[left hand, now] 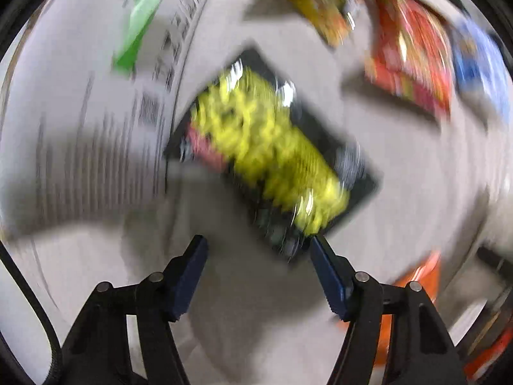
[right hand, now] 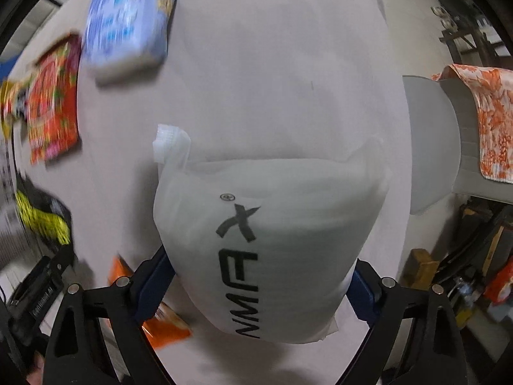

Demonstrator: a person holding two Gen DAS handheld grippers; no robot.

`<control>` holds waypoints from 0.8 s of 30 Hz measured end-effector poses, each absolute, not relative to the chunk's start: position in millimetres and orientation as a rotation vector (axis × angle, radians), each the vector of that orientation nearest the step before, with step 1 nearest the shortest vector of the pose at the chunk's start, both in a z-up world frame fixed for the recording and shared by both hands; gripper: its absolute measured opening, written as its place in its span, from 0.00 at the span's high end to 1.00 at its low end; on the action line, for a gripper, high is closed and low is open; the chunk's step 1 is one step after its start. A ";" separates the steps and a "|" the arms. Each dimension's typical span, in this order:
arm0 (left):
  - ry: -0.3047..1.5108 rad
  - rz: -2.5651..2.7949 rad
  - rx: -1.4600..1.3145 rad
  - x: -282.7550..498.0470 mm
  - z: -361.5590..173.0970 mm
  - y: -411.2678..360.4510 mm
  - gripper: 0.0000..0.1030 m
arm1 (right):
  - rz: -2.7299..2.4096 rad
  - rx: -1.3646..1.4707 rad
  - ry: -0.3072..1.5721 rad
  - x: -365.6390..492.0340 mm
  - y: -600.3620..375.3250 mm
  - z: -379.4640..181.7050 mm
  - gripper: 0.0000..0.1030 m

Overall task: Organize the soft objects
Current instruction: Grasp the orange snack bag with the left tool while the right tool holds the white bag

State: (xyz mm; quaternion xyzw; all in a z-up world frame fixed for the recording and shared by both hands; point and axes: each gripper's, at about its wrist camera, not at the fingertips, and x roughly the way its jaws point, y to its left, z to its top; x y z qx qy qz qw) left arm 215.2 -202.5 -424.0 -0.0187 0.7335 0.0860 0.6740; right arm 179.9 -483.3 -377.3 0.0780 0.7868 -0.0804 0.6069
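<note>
- Right gripper (right hand: 259, 285) jaws pinched the white pouch (right hand: 272, 240); its long axis ran forward, away from the jaws.
- Left gripper (left hand: 259, 245) jaws spread, empty; the yellow-black packet (left hand: 272, 150) lay diagonally just ahead on the desk (left hand: 400, 192).

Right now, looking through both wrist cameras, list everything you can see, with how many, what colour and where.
Black and yellow snack packet: one, on the white tabletop, just ahead of the left gripper.
Red snack packet: one, red and orange, further back.
Yellow snack packet: one, beside the red one.
Blue and white soft pack: one, far side of the table.
Orange packet: one, under the right gripper's left finger.
White translucent plastic bag with black lettering: one, between the right gripper's fingers.
Orange patterned cloth: one, draped on a grey surface off the table.
Left gripper: open, empty.
Right gripper: around the white bag; whether its pads press it is unclear.
</note>
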 end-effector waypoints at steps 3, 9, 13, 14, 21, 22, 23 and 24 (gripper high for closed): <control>1.675 0.111 0.054 176.1 -430.4 -205.8 0.38 | -0.158 0.187 1.842 165.0 -478.6 -378.6 0.07; 1.724 0.032 -0.239 135.5 -420.2 -194.7 0.37 | -0.132 0.253 1.790 147.8 -482.4 -365.4 0.07; 1.755 -0.027 -0.370 123.3 -402.6 -217.1 0.36 | -0.145 0.285 1.780 144.4 -490.1 -361.8 0.07; 1.767 -0.036 -0.383 120.2 -401.8 -224.4 0.36 | -0.149 0.294 1.784 144.0 -493.8 -361.8 0.07; 1.880 -0.062 -0.418 129.0 -435.1 -311.5 0.36 | -0.141 0.342 1.795 146.1 -511.7 -370.9 0.11; 1.883 -0.068 -0.358 128.7 -440.2 -325.8 0.36 | -0.148 0.320 1.808 142.8 -513.4 -369.5 0.12; 1.886 -0.065 -0.297 127.0 -444.9 -336.0 0.40 | -0.151 0.305 1.814 139.3 -516.8 -371.2 0.13; 1.887 -0.062 -0.228 123.4 -451.0 -346.9 0.43 | -0.152 0.290 1.821 136.0 -517.5 -370.1 0.13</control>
